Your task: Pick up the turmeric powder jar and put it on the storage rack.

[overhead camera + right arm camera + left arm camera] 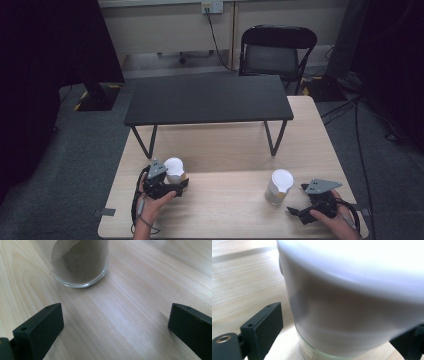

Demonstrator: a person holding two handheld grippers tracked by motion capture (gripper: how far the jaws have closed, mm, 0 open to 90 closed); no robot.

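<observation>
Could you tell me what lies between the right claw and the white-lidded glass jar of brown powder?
Only bare light wooden tabletop, seen in the right gripper view.

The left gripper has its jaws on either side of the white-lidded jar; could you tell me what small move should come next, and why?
Probably close the left gripper on the left jar. In the left gripper view the jar already sits between the open jaws, with a gap showing beside one of them, so nothing grips it yet. The right gripper is open, short of the other jar.
</observation>
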